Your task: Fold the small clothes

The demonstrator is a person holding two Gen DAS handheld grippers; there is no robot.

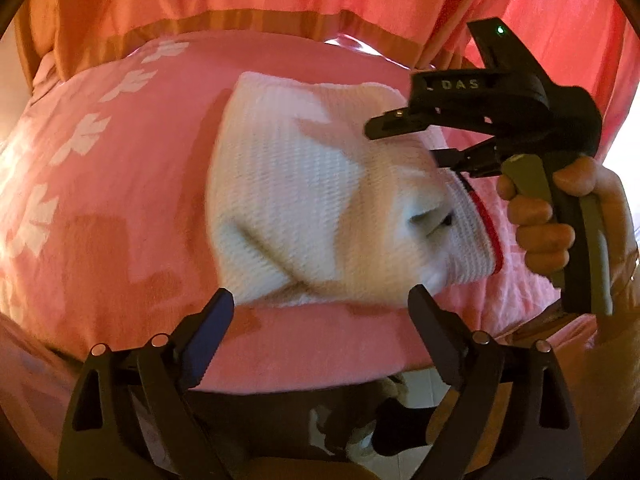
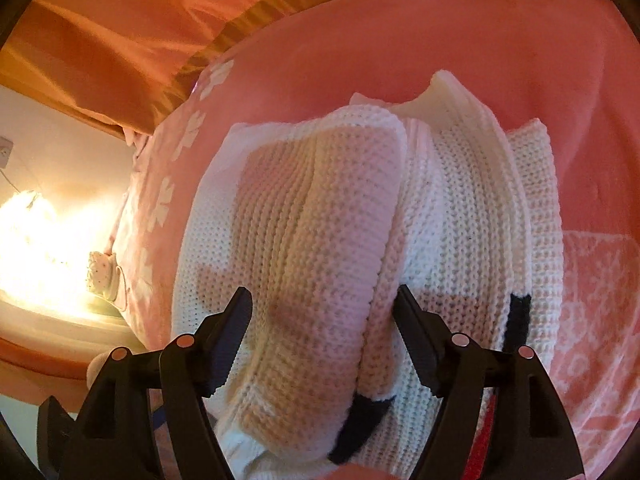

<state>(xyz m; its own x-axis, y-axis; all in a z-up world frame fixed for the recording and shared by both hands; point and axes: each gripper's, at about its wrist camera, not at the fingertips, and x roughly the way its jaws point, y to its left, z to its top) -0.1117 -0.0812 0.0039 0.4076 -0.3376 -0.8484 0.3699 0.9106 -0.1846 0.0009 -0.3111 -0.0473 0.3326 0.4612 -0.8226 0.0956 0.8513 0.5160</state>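
Currently the white knit sweater (image 1: 304, 200) lies bunched on the pink blanket (image 1: 100, 200). Left gripper (image 1: 320, 316) jaws apart, empty; right gripper (image 2: 322, 320) jaws apart, straddling a thick fold. Knit looks soft, light, stretchy (likely to sag): pinch a ribbed hem edge.

A bed covered by a pink blanket (image 1: 132, 208) with white flower shapes running along one edge. A white knitted garment (image 1: 304, 200), folded into a thick bundle with red and black trim, lies directly on the blanket near the bed's front edge.
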